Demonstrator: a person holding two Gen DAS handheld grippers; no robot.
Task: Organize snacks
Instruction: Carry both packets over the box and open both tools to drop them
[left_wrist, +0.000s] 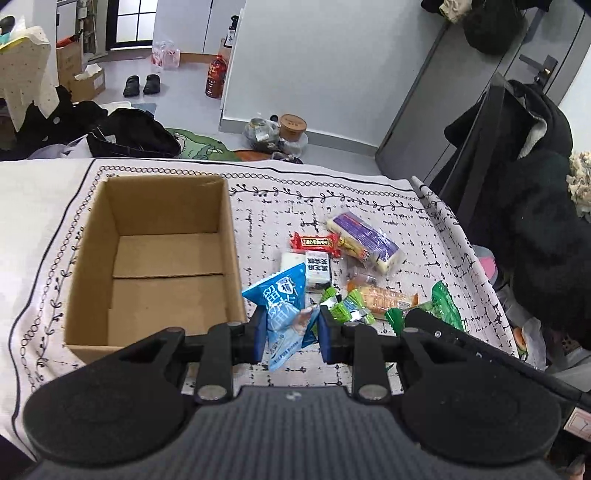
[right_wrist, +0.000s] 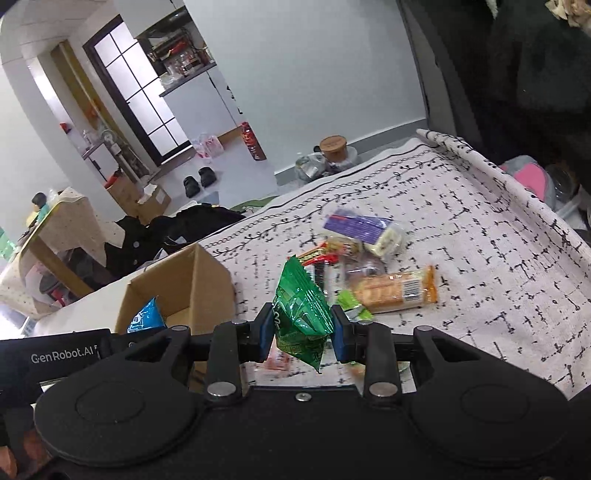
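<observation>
An open cardboard box (left_wrist: 155, 258) stands on the patterned tablecloth (left_wrist: 406, 229), with nothing inside it in the left wrist view. My left gripper (left_wrist: 290, 332) is shut on a blue snack bag (left_wrist: 284, 310) and holds it just right of the box's near corner. My right gripper (right_wrist: 301, 332) is shut on a green snack bag (right_wrist: 301, 310), held above the cloth right of the box (right_wrist: 184, 284). A pile of snacks lies beyond: a purple-and-white pack (left_wrist: 364, 240), a red bar (left_wrist: 316, 242), an orange cracker pack (right_wrist: 395, 290) and small green packets (left_wrist: 341, 306).
The right gripper's body (left_wrist: 461, 339) shows at the right in the left wrist view. The cloth's rolled edge (right_wrist: 498, 173) marks the table's right side. Dark clothes (left_wrist: 535, 221) hang beyond it. Floor clutter lies past the far edge.
</observation>
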